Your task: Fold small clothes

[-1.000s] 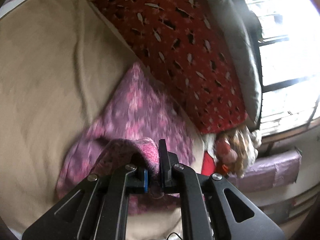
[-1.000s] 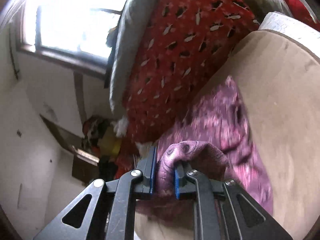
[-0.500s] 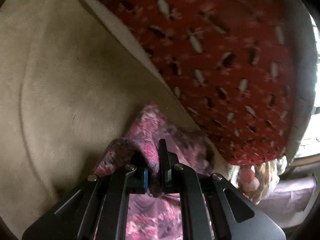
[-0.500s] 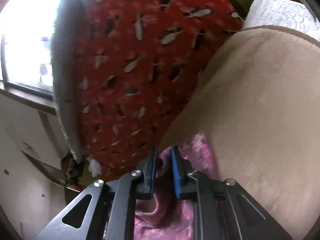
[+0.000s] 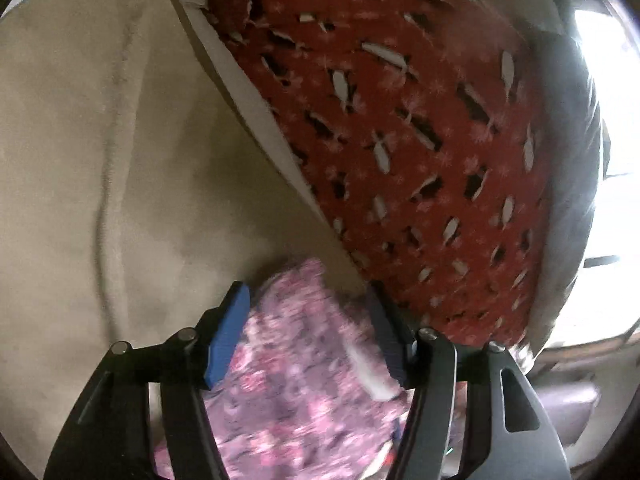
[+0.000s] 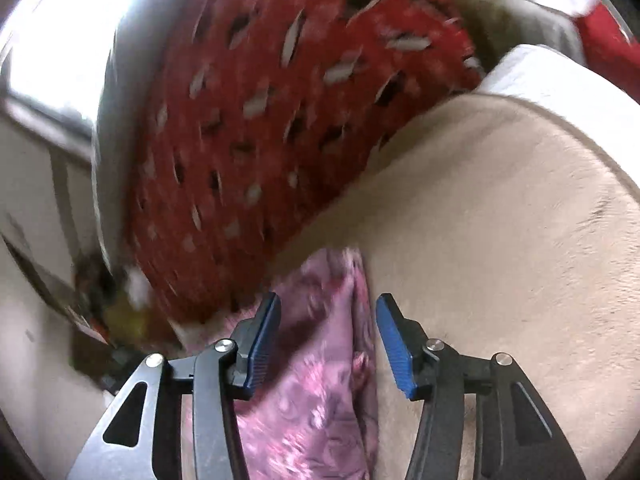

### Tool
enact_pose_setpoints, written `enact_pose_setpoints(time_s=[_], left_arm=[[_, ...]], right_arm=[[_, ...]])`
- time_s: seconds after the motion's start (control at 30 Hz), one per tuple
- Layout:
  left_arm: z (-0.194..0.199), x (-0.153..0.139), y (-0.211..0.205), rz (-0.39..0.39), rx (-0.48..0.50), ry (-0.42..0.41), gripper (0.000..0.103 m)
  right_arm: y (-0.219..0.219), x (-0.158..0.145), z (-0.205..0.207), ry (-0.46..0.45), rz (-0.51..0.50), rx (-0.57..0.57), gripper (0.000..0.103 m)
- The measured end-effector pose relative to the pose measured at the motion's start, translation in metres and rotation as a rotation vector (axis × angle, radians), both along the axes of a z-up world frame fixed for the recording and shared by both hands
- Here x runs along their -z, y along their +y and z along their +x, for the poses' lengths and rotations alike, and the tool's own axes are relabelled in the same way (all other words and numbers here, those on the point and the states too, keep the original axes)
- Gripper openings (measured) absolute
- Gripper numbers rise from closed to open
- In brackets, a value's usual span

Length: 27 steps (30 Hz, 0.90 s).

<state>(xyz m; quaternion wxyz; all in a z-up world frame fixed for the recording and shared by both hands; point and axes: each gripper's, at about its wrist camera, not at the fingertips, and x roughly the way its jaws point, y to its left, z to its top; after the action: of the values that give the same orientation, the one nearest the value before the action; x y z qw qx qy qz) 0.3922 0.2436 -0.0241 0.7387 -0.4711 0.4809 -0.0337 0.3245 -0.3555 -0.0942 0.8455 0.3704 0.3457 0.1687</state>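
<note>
A second earlier you had both grippers pinched on the pink garment point(image 5: 304, 376) — now your left gripper point(image 5: 308, 332) and right gripper point(image 6: 326, 340) were opening, pads clear of the cloth lying between them on the beige blanket point(image 5: 100, 160), beside the red cushion point(image 5: 400, 120).
</note>
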Motion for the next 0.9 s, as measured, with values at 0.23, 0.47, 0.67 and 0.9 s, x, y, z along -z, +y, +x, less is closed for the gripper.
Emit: enact_pose_setpoints(time_s=[0.23,0.47,0.67,0.9], left_arm=[[0.006,0.041,-0.047,0.112,0.258,0.114,0.064],[-0.001,0.020,-0.072,0.278,0.266,0.020,0.010],[0.002,0.030,-0.053,0.277,0.129,0.013,0.006],[-0.008,0.050,-0.030,0.201,0.093,0.056,0.007]], right_arm=[[0.035,0.011,0.026,0.072,-0.125,-0.019,0.053],[0.048,-0.013,0.023,-0.012,-0.232,-0.034,0.007],[0.024,-0.029,0.016,-0.107,-0.185,0.043,0.005],[-0.019,0.020,0.012,0.065,-0.086,0.210,0.009]])
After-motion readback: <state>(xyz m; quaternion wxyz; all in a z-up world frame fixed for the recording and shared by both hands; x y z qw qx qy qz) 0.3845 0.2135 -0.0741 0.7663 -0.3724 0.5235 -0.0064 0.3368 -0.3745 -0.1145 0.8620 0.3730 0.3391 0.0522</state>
